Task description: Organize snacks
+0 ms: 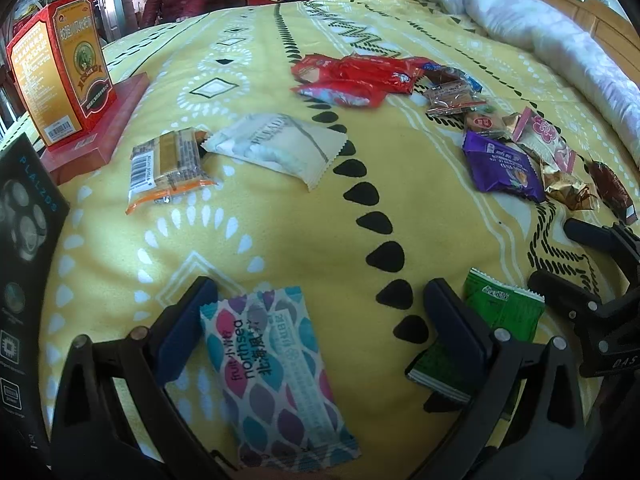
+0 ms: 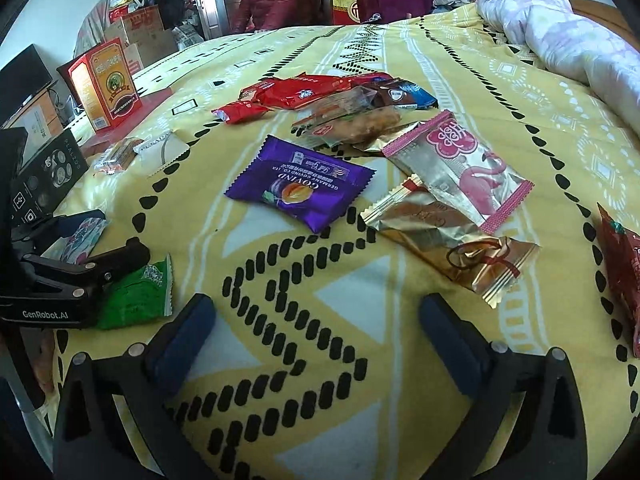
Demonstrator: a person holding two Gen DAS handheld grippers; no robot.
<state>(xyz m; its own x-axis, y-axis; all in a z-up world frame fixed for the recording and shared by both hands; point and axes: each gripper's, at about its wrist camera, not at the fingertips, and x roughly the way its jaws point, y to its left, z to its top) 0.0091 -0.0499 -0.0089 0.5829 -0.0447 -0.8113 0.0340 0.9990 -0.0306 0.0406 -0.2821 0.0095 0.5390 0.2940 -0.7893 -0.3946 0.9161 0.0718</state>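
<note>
Your left tongs (image 1: 320, 320) are spread wide around the leaf-pattern snack pack (image 1: 276, 376) on the bed (image 1: 280, 216), its long side pointing away from you, while your right tongs (image 2: 316, 328) are spread over bare blanket, farther from it.

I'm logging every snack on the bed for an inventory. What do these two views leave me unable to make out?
- Green foil packet: left wrist view, lower half behind the left hand-held gripper; right wrist view, partly behind that gripper's body.
- Dark red wrapped snack: right wrist view, cut off by the right edge.
- Clear-wrapped biscuits: overlapped in the far pile, count unclear.
- Black box: left wrist view, cut off by the left edge.
</note>
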